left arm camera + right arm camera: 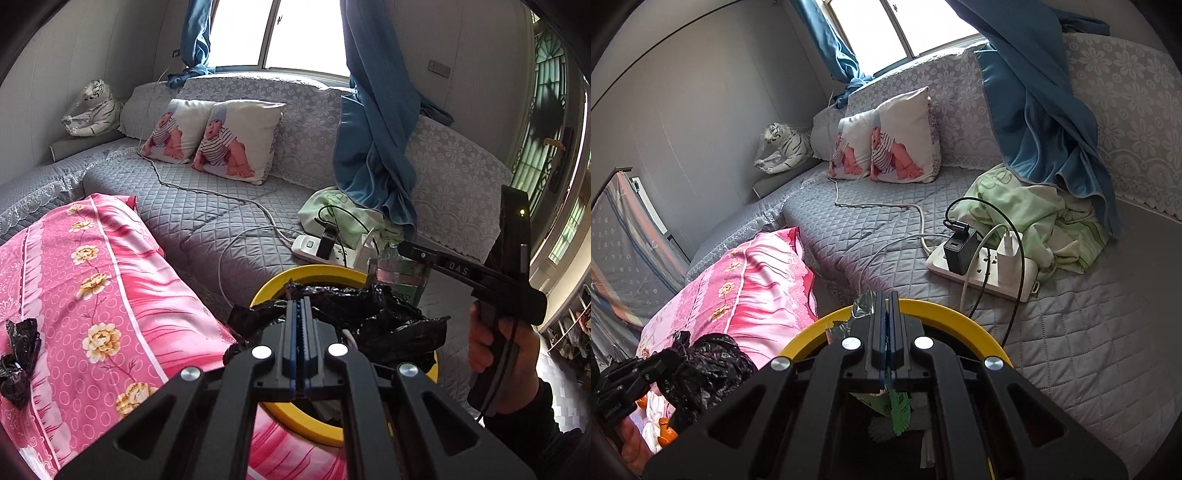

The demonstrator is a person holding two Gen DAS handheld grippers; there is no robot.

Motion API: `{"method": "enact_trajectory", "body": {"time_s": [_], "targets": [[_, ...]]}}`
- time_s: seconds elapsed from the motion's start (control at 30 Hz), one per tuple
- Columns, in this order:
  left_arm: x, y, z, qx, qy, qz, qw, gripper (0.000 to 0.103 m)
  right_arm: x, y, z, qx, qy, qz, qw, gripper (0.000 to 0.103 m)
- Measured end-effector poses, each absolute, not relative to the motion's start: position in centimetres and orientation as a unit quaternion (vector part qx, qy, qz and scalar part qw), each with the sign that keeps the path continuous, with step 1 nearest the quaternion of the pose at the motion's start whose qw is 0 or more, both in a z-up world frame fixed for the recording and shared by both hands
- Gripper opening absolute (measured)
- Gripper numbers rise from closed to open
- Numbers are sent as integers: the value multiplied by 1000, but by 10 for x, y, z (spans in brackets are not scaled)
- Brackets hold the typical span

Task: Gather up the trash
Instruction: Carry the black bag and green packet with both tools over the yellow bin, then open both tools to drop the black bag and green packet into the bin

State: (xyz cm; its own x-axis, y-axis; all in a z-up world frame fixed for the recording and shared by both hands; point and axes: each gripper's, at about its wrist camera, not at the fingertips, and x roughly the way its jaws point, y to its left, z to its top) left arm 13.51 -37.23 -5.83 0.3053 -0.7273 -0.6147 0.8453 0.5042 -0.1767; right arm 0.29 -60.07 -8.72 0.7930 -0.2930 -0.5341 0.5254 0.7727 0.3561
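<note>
My left gripper (303, 308) is shut on a crumpled black plastic bag (388, 321), which hangs over a bin with a yellow rim (314, 272). In the right wrist view that gripper (663, 365) shows at the lower left, still with the black bag (709, 363). My right gripper (888, 301) is shut on a clear and green plastic wrapper (862, 308) above the same yellow rim (945, 312). A hand holds the right gripper (402, 248) at the right of the left wrist view, the wrapper (402, 275) dangling from it. Another black bag scrap (18, 358) lies on a pink pillow (92, 277).
A grey quilted sofa bed (1071, 332) lies behind the bin. On it sit a white power strip (982, 269) with chargers and cables, a green cloth (1045, 221), two printed cushions (886, 144) and a hanging blue curtain (1041, 122). A toy tiger (783, 151) sits in the corner.
</note>
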Motion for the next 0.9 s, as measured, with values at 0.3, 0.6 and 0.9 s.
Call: {"method": "enact_trajectory", "body": {"time_s": [0.3,0.6,0.9], "targets": [[131,-394,-80,100,352,-490,792,2,9,-604,-95,256,242,-231,907,1],[128,-397,-86,99,369,-493,782,2,15,-606,-97,258,252,-235,903,2],[142,-390,-88,63,394,-484,779,10,17,-612,-101,266,264,-240,896,2]]}}
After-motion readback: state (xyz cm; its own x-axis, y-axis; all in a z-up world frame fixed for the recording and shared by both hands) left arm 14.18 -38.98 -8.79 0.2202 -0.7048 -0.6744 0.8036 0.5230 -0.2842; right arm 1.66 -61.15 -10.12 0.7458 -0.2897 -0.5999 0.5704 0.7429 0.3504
